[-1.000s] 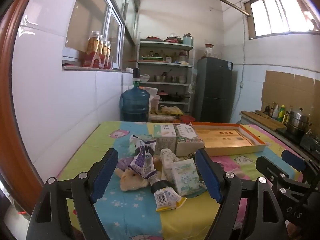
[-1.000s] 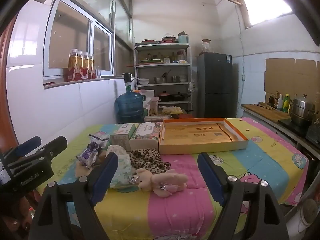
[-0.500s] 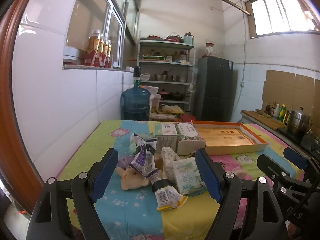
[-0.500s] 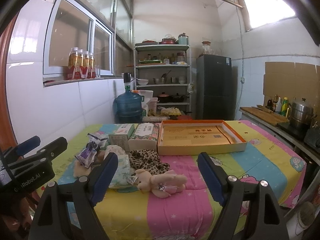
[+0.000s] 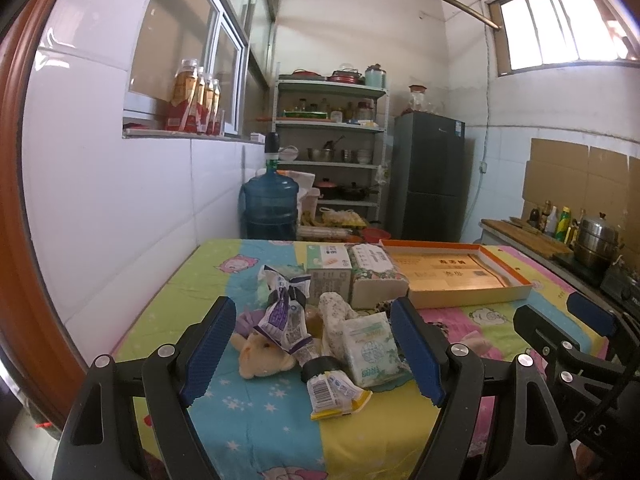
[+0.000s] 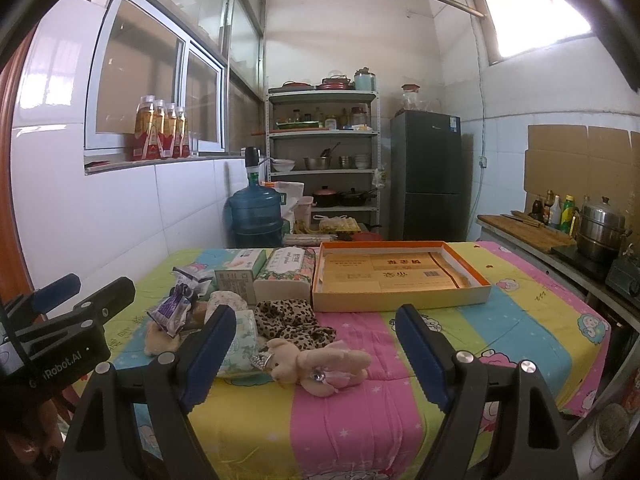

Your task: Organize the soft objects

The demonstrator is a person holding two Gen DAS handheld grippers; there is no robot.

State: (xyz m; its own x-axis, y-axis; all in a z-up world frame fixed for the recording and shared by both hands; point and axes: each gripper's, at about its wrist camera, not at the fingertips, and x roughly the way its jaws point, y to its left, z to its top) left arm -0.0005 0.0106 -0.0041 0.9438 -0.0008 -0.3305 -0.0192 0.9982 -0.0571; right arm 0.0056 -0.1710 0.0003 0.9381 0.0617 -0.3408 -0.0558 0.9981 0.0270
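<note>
Both grippers hang above the near edge of the tabletop (image 6: 520, 320), which is covered in a striped cartoon cloth, and both stand wide apart with nothing between their blue pads. The left gripper (image 5: 310, 354) faces a heap of soft things toward the tabletop's left side: a tan plush toy (image 5: 262, 358), a purple snack packet (image 5: 286, 320) leaning on it, a white tissue pack (image 5: 370, 350) and a small yellow-edged sachet (image 5: 334, 394) nearest the edge. The right gripper (image 6: 316, 358) faces a pink-dressed plush bear (image 6: 320, 362) lying on its side, with a leopard-print cloth (image 6: 294, 320) touching it just behind. Farther back, two tissue boxes (image 6: 264, 272) stand side by side, and an open orange-rimmed box (image 6: 400, 302) lies just to their right, near the far edge.
</note>
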